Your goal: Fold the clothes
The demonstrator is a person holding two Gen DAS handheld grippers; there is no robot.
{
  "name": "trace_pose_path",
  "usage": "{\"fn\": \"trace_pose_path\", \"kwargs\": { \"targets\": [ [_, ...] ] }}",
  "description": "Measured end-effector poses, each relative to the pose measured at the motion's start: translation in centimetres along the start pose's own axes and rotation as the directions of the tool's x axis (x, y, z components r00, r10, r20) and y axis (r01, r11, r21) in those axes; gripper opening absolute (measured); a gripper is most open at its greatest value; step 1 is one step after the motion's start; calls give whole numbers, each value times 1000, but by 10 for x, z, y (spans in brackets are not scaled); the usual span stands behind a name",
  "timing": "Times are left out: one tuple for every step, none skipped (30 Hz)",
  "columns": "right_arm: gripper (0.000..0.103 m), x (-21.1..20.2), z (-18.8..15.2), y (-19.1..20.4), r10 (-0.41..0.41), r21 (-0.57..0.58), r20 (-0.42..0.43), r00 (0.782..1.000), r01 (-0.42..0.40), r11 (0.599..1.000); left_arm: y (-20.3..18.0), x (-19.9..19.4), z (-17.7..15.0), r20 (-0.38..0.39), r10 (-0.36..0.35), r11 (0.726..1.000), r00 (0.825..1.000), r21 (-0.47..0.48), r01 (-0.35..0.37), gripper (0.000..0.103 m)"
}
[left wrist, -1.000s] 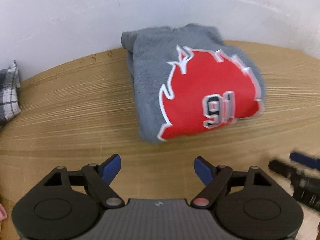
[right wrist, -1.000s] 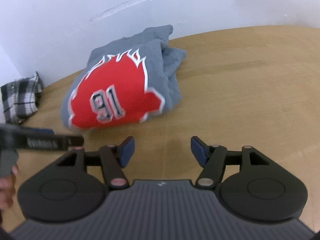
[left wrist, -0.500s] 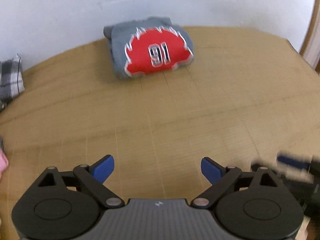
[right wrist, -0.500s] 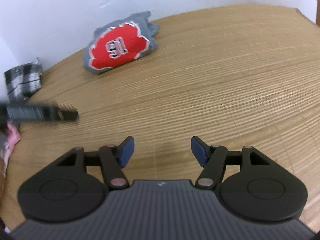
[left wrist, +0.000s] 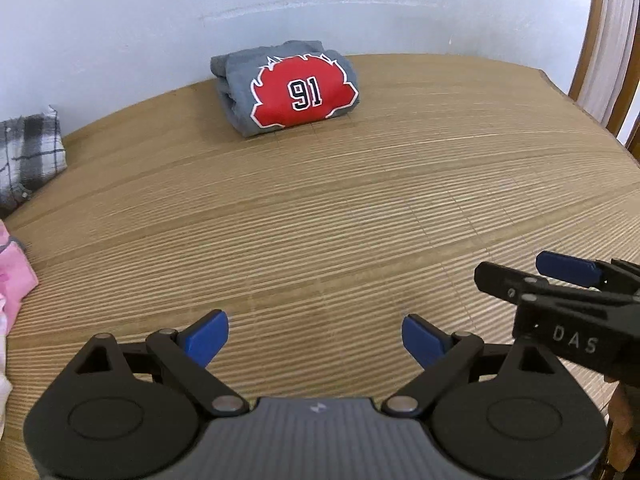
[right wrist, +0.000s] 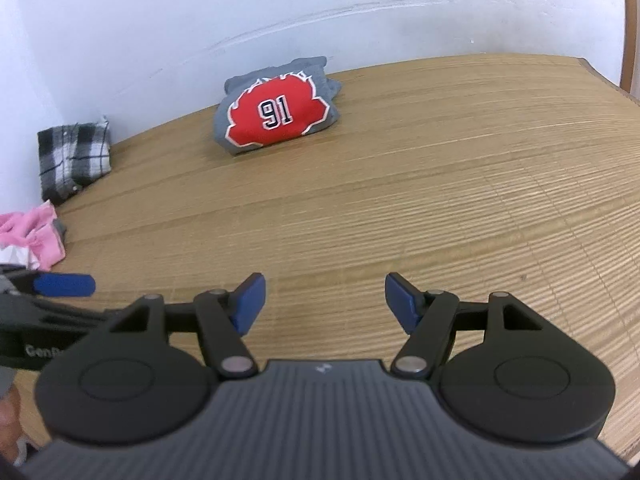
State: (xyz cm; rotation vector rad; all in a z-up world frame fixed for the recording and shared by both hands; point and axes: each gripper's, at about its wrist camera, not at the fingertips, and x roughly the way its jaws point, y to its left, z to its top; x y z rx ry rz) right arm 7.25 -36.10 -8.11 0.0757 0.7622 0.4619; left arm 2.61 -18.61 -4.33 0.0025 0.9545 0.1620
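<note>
The left gripper (left wrist: 315, 336) is hovering over the bamboo mat (left wrist: 360, 216) with its blue fingertips (left wrist: 205, 335) spread wide apart, gripping nothing and touching nothing. The right gripper (right wrist: 324, 304) is sitting just beside it, likewise with its jaws standing wide apart and nothing between them; in the left wrist view it is showing at the right edge (left wrist: 560, 280), side on. The folded grey sweatshirt (left wrist: 286, 87) with the red patch and the number 91 is lying at the far side of the mat, close against the white wall (left wrist: 200, 12), well apart from both grippers. A wide stretch of bare mat is lying between the tools and the sweatshirt. At the far left a folded black-and-white plaid garment (right wrist: 74, 156) is resting near the wall, and nearer along the left edge a pink garment (right wrist: 34, 236) is lying in a loose heap, close to the left gripper as seen from the right wrist view. On the right the mat is ending at a dark edge (right wrist: 608, 80), with a wooden frame (left wrist: 584, 36) standing beyond it.
</note>
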Motion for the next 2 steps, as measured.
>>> {"fn": "trace_pose_path", "kwargs": {
  "targets": [
    [68, -3, -3, 3, -1, -5, 0, 1000, 1, 1000, 2, -2, -2, 0, 5, 1000, 1000, -1, -5, 96],
    [68, -5, -4, 6, -6, -10, 1, 1000, 6, 1000, 3, -3, -5, -2, 8, 1000, 1000, -5, -9, 96]
  ]
}}
